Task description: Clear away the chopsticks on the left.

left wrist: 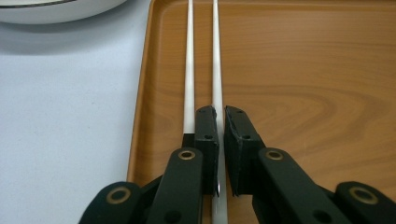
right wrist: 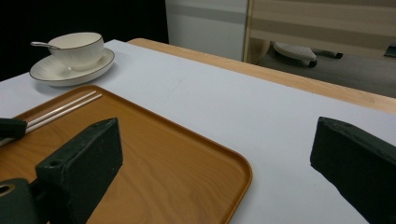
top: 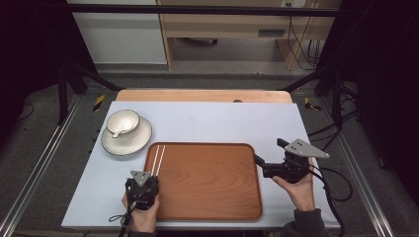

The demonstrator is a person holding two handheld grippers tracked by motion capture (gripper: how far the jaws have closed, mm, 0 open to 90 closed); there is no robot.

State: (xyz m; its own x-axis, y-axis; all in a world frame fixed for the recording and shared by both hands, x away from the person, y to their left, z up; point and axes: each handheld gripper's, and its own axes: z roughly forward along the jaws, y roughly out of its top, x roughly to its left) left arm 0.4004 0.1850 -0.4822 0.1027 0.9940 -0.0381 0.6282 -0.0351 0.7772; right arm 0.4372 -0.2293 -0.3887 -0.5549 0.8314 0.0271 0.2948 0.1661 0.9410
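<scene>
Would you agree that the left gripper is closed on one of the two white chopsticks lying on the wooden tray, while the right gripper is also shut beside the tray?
Not quite: the right gripper is open, its jaws wide apart in the right gripper view. The left gripper is indeed closed on one of the white chopsticks on the wooden tray.

the wooden tray point(top: 207, 182) takes up the middle of the table point(top: 222, 118), and most of its floor is bare, so a gripper could cross it freely from the right. along its left edge lie two white chopsticks point(top: 158, 158), side by side, with the left gripper point(left wrist: 219, 140) closed over one of them there. the right gripper point(top: 269, 168) hangs with jaws apart at the tray's right rim. beyond the tray's far left corner a bowl point(top: 122, 122) sits on a saucer point(top: 126, 138), a spoon point(right wrist: 42, 45) in it; the far right stretch of table is open
</scene>
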